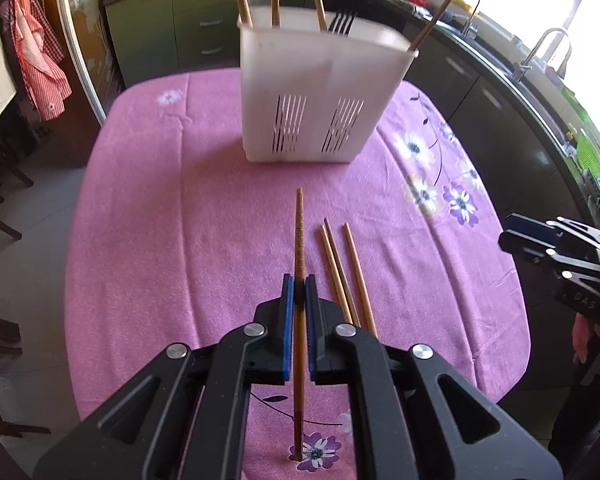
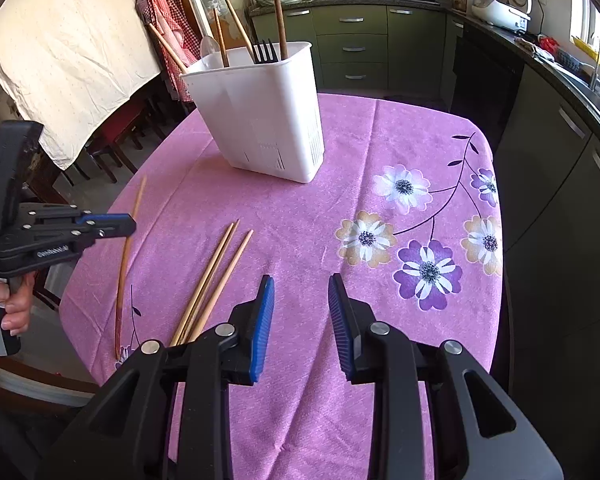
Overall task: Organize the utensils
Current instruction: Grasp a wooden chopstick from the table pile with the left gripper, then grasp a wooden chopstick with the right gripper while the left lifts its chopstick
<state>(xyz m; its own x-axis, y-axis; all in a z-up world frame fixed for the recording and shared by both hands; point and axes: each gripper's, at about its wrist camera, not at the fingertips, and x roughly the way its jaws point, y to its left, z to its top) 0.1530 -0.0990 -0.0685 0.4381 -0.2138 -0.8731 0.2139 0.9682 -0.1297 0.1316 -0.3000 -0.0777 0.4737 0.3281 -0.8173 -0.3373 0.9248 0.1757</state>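
My left gripper [image 1: 299,288] is shut on a dark brown chopstick [image 1: 299,232], gripped around its middle, the tip pointing at the white utensil holder [image 1: 320,100]. In the right wrist view that gripper [image 2: 128,224] hangs over the table's left edge with the chopstick [image 2: 121,300] slanting down toward the cloth. Three lighter chopsticks [image 1: 340,272] lie side by side on the cloth, just left of my right gripper [image 2: 300,292]. That gripper is open and has nothing between its blue pads. The holder [image 2: 268,120] stands upright and holds several chopsticks, a black fork [image 2: 265,53] and a spoon.
A pink flowered cloth [image 2: 380,152] covers the table. Kitchen cabinets [image 2: 352,48] and a counter with a sink [image 1: 540,60] run behind and along the right. Dark chairs [image 2: 112,148] stand at the left, beside a hanging cloth and a red checked garment. A hand [image 2: 12,300] holds the left gripper's handle.
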